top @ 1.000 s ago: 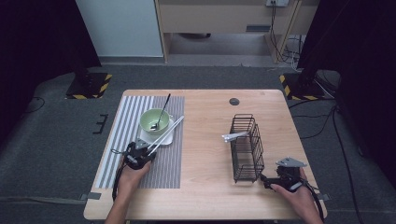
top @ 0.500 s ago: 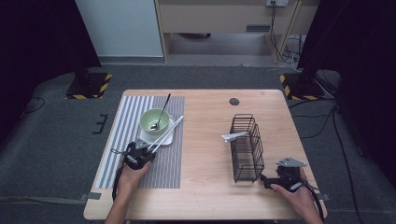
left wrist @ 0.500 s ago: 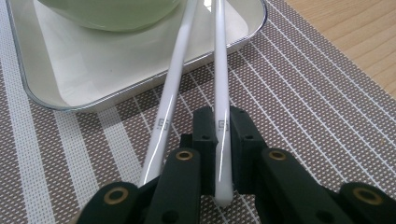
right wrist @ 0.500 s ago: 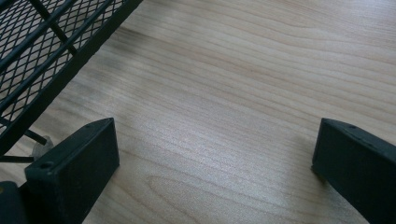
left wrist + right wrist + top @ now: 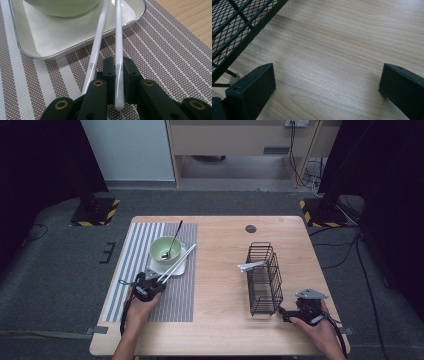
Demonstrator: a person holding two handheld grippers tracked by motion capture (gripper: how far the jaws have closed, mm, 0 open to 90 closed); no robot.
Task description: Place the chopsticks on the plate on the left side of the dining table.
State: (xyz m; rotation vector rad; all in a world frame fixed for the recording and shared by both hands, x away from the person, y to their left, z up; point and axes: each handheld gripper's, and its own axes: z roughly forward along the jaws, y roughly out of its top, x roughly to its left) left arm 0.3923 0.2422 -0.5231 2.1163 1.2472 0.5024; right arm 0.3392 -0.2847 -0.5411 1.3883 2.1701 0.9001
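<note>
My left gripper pinched one white chopstick just beside the tray; its twin lay loose alongside. My right gripper rested open, empty, near the wire basket. I judged a slow, level lift best; the twin could roll.

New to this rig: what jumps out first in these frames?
The left gripper is shut on one of two white plastic chopsticks whose far ends lean on the square white tray under the pale green bowl, on the striped placemat. Right of centre stands a black wire basket, with the open right gripper beside it.
</note>
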